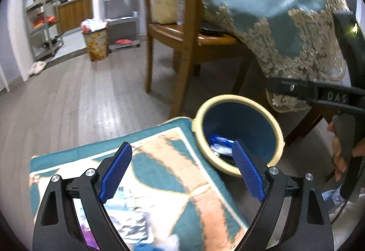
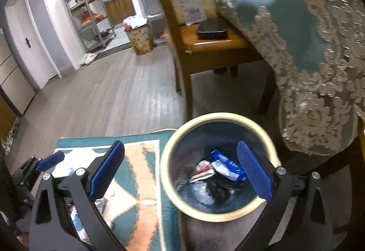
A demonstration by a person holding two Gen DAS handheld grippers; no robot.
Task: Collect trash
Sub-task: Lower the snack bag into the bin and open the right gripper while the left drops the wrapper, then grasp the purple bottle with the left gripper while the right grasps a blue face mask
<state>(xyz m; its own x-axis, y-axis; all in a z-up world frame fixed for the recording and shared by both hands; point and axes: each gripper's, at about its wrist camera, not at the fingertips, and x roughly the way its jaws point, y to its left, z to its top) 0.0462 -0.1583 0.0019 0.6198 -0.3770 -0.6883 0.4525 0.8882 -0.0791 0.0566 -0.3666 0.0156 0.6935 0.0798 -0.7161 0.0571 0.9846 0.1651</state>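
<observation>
Beside the draped table [image 2: 319, 23], on the floor, a blue bin [image 2: 219, 124] with a cream rim is seen at the edge of a patterned rug [image 2: 141, 173]. Only from the right wrist is its bottom laid bare: wrappers [image 2: 219, 169] are piled inside, blue, white and black. The right gripper [image 2: 180, 171] is held spread wide and empty above it. From the left wrist, the left gripper [image 1: 182, 169] is likewise parted, and "DAS" is read on the other tool.

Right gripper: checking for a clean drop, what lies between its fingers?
In the right wrist view, the open right gripper frames the bin rim, with wrappers inside.
</observation>
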